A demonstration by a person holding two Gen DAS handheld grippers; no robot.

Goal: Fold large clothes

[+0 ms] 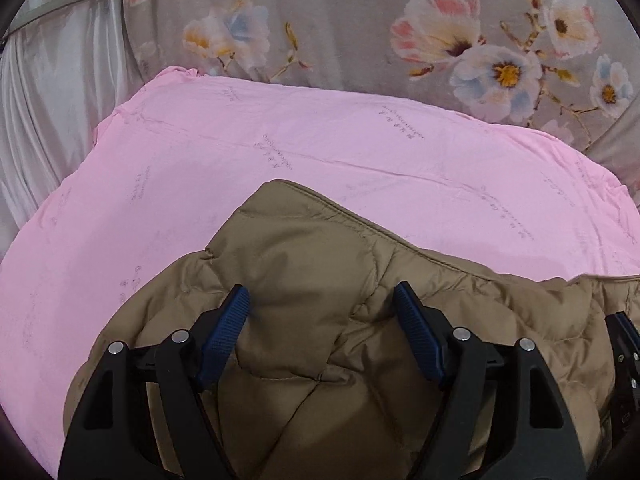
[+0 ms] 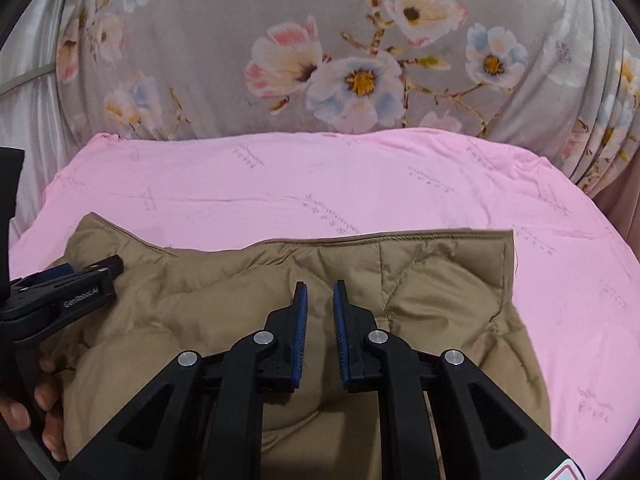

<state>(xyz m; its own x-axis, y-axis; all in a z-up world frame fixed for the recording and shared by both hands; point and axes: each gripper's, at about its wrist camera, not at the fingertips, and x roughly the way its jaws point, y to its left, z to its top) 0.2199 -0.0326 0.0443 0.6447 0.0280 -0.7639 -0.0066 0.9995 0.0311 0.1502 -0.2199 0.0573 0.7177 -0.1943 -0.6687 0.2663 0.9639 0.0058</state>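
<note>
A tan quilted puffer jacket (image 1: 320, 264) lies on a pink sheet (image 1: 240, 140), its straight hem (image 2: 400, 238) towards the far side. My left gripper (image 1: 324, 320) hovers low over the jacket's left part, jaws wide apart, with a puffy bulge of fabric rising between the blue pads (image 1: 228, 328) without being pinched. It also shows at the left edge of the right wrist view as the left gripper (image 2: 80, 280). My right gripper (image 2: 320, 320) is over the middle of the jacket (image 2: 440, 288), jaws drawn to a narrow gap with a thin fold of tan fabric caught in it.
A grey quilt with large flowers (image 2: 352, 76) is heaped behind the pink sheet. White satin fabric (image 1: 48, 80) hangs at the far left. A person's hand (image 2: 44, 408) holds the left gripper's handle at the lower left. Bare pink sheet (image 2: 580, 280) lies to the jacket's right.
</note>
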